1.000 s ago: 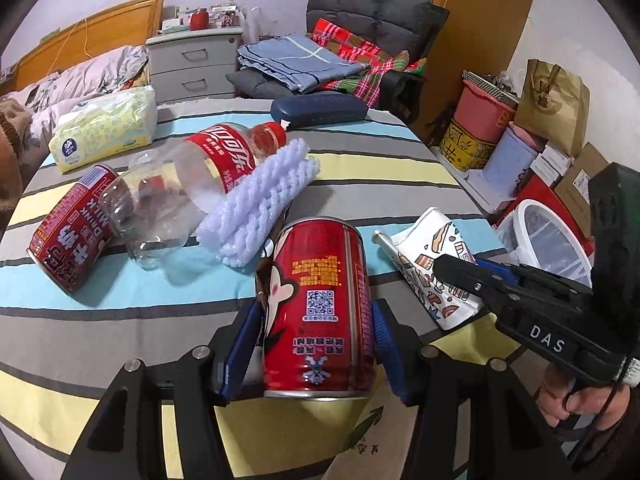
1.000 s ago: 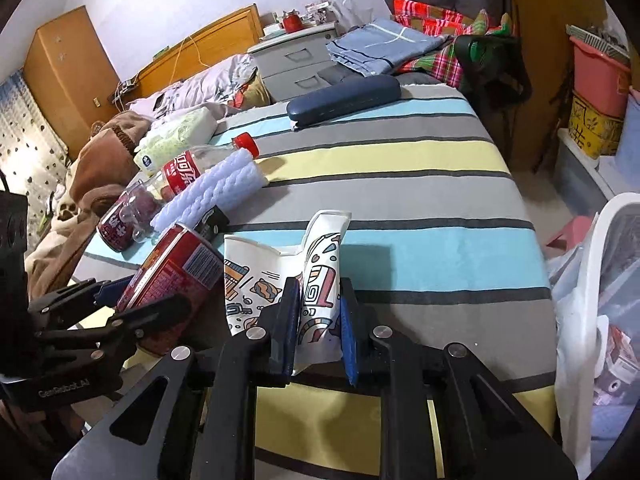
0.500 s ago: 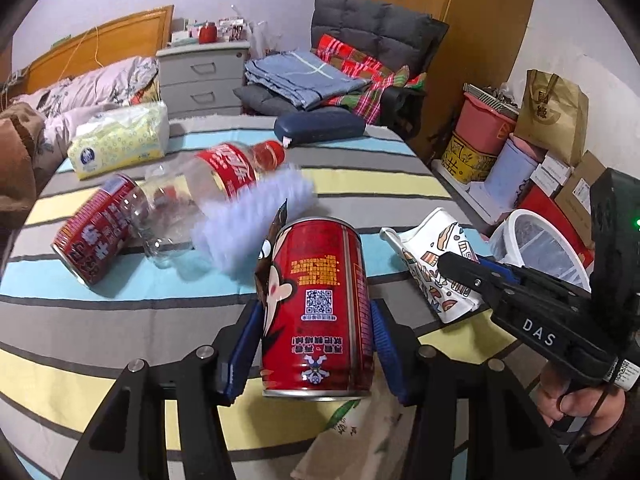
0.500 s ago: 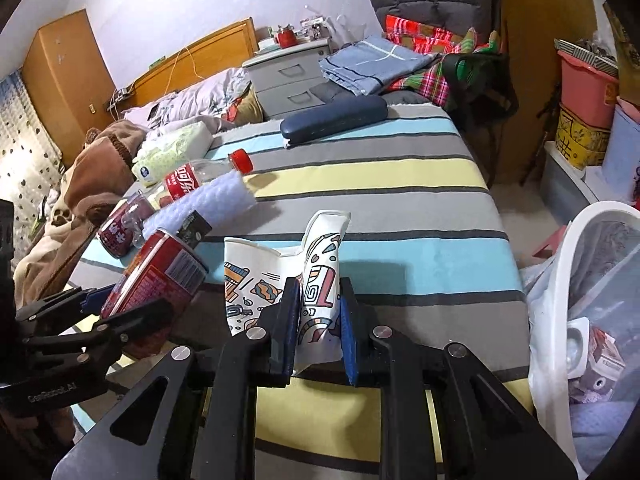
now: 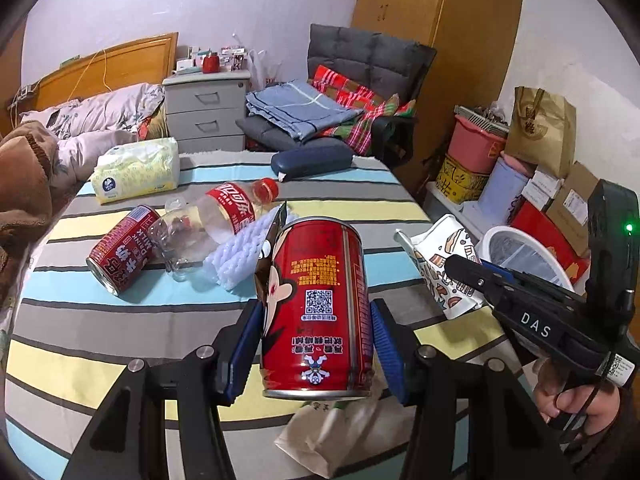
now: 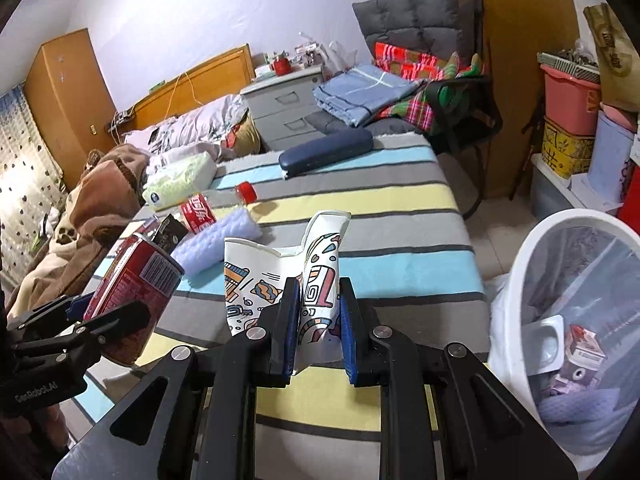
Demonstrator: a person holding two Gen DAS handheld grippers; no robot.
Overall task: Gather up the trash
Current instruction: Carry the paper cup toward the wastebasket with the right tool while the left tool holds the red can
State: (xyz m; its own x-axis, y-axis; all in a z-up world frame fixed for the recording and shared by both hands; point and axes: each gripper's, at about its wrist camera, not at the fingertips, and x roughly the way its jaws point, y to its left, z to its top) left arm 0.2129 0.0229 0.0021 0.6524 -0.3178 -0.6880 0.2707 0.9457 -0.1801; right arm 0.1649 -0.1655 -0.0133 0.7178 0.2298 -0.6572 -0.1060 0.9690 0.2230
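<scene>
Above the striped table [image 5: 120, 320], our left gripper [image 5: 312, 344] clamps a red can [image 5: 316, 304] between its blue pads. Just beside it, our right gripper [image 6: 318, 328] pinches a crumpled paper cup [image 6: 296, 276]. Beyond the table edge stands the white trash bin [image 6: 516, 280], well apart from the can.

Behind the left gripper's [image 5: 314, 344] jaws, the red can [image 5: 316, 312] hides part of a brown paper bag [image 5: 336, 436]; bin [image 6: 516, 300] cut off right of the right gripper's jaws.
</scene>
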